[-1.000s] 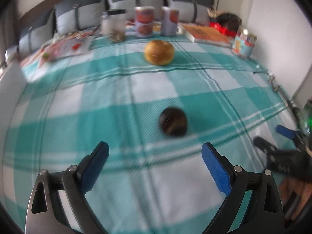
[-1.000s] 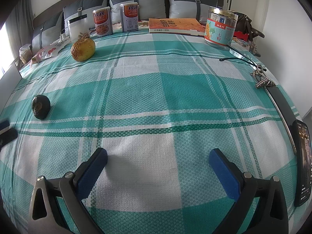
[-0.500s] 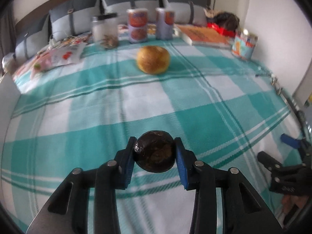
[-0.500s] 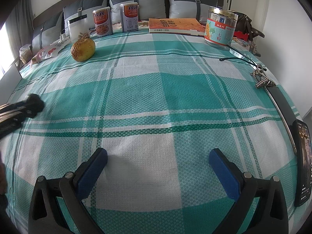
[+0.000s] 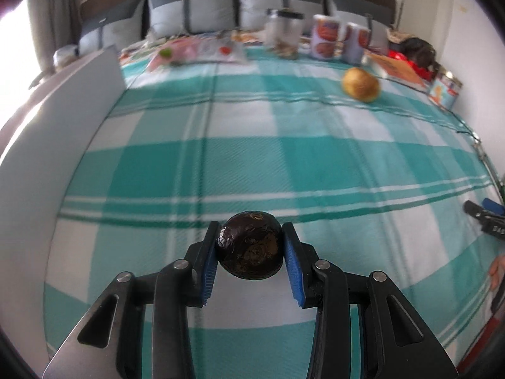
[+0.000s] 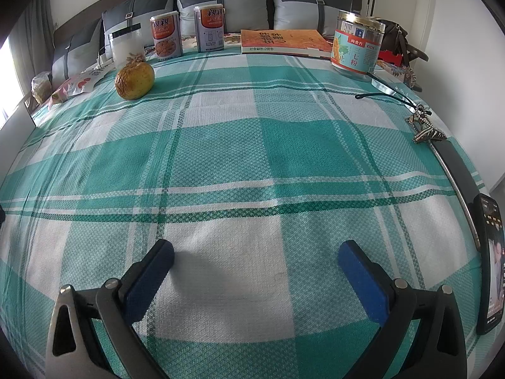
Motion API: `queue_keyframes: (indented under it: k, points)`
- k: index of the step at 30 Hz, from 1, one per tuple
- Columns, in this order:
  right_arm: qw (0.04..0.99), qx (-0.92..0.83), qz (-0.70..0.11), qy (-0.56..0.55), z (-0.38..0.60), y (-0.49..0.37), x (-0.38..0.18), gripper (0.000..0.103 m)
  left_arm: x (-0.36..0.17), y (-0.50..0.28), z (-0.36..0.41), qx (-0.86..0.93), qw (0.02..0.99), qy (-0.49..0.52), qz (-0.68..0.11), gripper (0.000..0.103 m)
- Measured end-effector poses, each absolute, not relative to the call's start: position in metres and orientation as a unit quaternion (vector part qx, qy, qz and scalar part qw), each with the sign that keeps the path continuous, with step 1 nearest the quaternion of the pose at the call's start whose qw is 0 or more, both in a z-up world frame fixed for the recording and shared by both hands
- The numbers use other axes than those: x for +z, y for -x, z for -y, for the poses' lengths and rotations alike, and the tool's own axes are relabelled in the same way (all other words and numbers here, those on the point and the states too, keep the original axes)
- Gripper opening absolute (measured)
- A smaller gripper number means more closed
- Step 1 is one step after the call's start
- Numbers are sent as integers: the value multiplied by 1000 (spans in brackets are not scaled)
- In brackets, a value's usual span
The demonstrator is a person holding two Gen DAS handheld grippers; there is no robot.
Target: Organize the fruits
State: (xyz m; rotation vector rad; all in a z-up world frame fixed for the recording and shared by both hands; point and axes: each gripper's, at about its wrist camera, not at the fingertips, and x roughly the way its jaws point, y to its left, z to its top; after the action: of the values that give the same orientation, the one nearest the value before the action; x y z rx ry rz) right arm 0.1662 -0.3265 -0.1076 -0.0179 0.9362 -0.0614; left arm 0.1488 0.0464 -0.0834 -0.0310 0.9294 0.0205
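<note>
the left gripper point(image 5: 251, 252) is pinching a dark, wrinkled round fruit point(image 5: 249, 246), its blue pads pressed on the fruit's two sides; the jaws have just closed in around it. the fruit sits between the pads and looks lifted a little clear of the teal checked bedspread point(image 5: 284, 164), though the blur makes that hard to tell. the right gripper point(image 6: 255, 262) hangs spread wide over a white square of the cloth with nothing between its pads.

the relation that matters next is where the held fruit should go. the other fruit, a yellowish wrinkled one point(image 5: 360, 84), lies far ahead and to the right of the left gripper, near the cans point(image 5: 325, 40) and the jar point(image 5: 284, 36) along the pillows. in the right wrist view that same yellow fruit point(image 6: 134, 81) sits far up and to the left, so neither hand is close; the left one already carries its load.

between the left gripper and the yellow fruit the cloth is bare, giving open room. a pale flat panel point(image 5: 63, 120) borders the bed on the left, and the right gripper's tip shows at the right edge of the left wrist view.
</note>
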Motion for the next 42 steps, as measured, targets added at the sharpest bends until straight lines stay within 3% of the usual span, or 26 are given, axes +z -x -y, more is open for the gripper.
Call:
queue_keyframes:
  k: [1,2,3,5,8,28,35,42]
  points:
    - [892,-30,-451,9,327,-166,-108,103,-89,-150,-48,15,892,14,-451,41]
    - [892,-30,-451,9,327,-166,-108,103,-96,-151,-50,23,892,10,-451,51]
    - [892,-30,-451,9,327,-166,-108,103,-97,-148,-50,28,898,6,-440,68]
    - [892,-30,-451,9,327,-166,-108,103,-100,-150,-53,65,896,2,-439,88]
    - [892,-30,-451,9,327,-167,-108,103,-103,-153,-66,73,889,36,-451,96]
    - [883,-27,-468,9,322,-175,-102,103,-105,-154,-68,76,889,33,-450,98]
    - [895,90,-436,15,235,-261,-68,103,-105,-154,-69,76,889,33,-450,98]
    - [895,74,-440,10,181,-365,-66,103,-105,-154,-68,76,889,33,-450,98]
